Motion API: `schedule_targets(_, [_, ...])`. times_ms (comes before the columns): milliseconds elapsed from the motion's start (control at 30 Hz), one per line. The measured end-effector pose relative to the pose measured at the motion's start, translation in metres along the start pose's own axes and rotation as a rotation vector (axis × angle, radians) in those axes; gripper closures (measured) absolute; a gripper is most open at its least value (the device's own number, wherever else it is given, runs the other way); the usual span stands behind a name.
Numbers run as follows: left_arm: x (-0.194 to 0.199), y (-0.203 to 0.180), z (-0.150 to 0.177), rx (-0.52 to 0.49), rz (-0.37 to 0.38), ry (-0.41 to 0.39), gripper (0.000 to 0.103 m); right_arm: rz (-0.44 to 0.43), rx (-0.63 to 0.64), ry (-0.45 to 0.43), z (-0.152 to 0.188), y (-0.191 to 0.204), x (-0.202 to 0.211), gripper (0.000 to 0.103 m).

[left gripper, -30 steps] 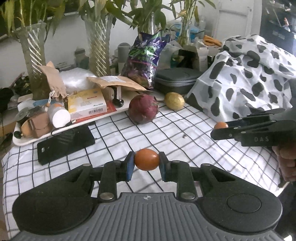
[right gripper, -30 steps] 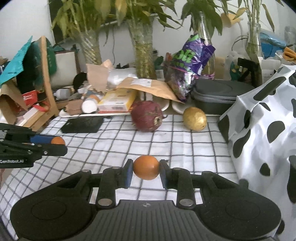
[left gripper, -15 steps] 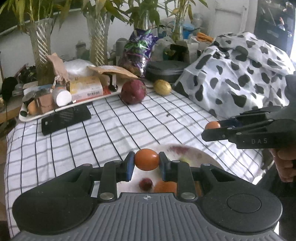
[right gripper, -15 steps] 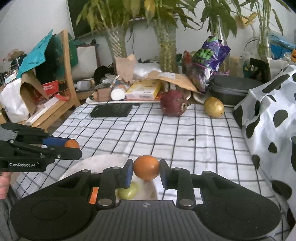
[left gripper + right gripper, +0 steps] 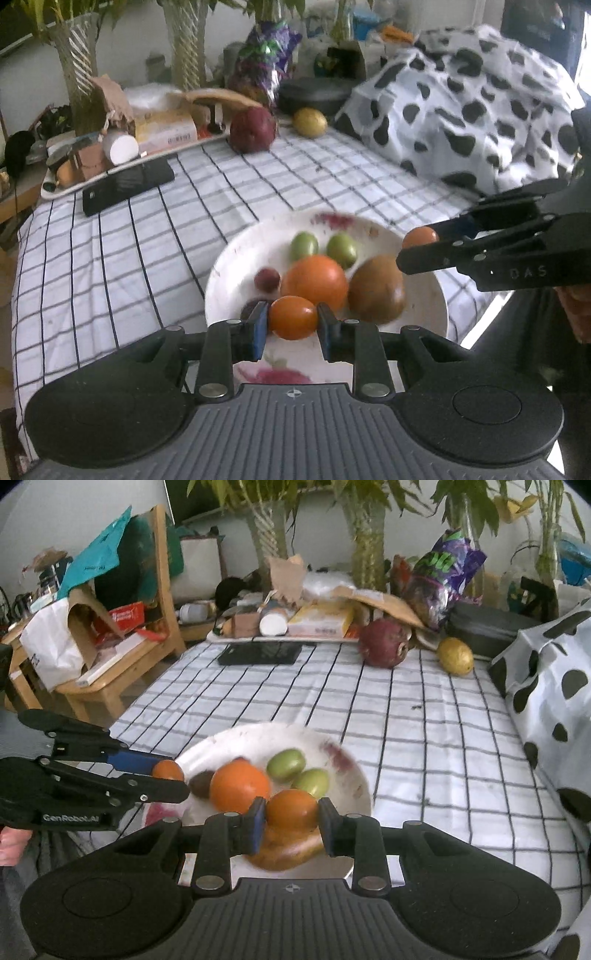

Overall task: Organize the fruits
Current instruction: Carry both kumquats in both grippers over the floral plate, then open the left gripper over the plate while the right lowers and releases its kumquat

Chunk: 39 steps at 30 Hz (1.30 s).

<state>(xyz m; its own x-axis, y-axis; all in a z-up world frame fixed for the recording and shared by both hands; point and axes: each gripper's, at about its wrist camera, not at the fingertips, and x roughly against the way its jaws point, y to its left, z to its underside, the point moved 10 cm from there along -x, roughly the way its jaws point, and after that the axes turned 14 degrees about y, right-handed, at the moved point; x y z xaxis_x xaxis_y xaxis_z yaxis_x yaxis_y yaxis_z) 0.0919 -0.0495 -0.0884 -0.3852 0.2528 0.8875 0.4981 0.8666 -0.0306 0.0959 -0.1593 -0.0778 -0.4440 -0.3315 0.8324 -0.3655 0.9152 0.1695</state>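
Left wrist view: left tool (image 5: 293, 325) gripping small orange tomato (image 5: 293, 317), right tool (image 5: 417, 245) gripping another, both hovering over crowded white plate (image 5: 229, 266); releasing high risks bounce-off.

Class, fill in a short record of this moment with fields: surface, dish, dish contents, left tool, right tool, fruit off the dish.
surface: checked cloth
dish: white plate
dish contents: large orange fruit, two green fruits, brown fruit, small dark red fruit
left tool: left hand-held gripper shut on small orange fruit
right tool: right hand-held gripper shut on another small orange fruit
fruit off the dish: big red fruit, yellow fruit
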Motion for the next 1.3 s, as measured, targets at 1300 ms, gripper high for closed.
schedule_targets(1300, [0.001,0.051,0.007,0.217,-0.057,0.013,0.044,-0.035,0.244,0.095,0.013,0.071,-0.025,0.071])
